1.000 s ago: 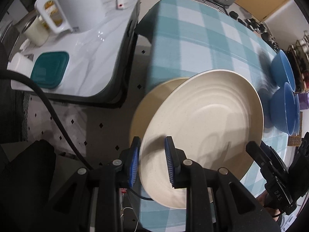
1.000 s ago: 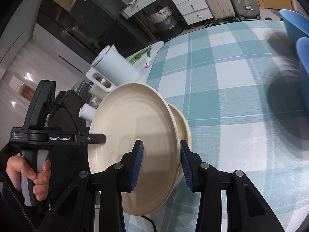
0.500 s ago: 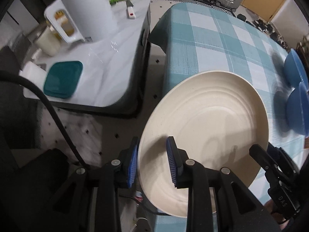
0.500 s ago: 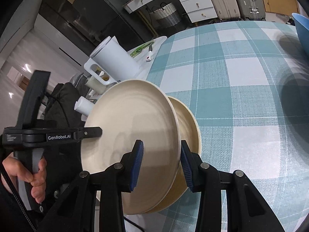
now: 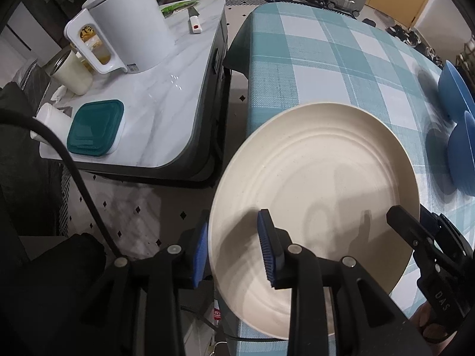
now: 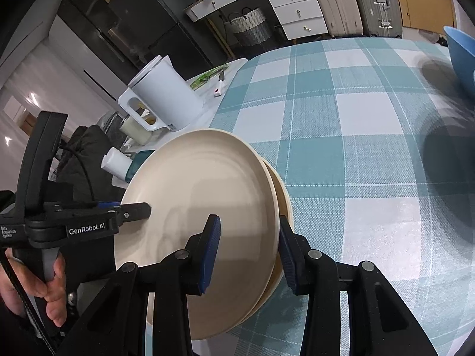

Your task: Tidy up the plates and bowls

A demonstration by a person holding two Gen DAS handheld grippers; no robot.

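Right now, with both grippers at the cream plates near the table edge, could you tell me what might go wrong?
1. The left gripper has jaws opening around the top plate; if the right gripper grips poorly, the plate could tip.
2. The top plate juts past the edge of the checked table, so a slip may drop it to the floor.
3. The blue bowls stand close, so a sideways shove might knock them.

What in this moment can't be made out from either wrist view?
- Lower plate: the top plate hides it in the left view; only its edge shows in the right.
- Blue bowls: cut off by the frame edge.
- Right gripper: pad contact unclear.
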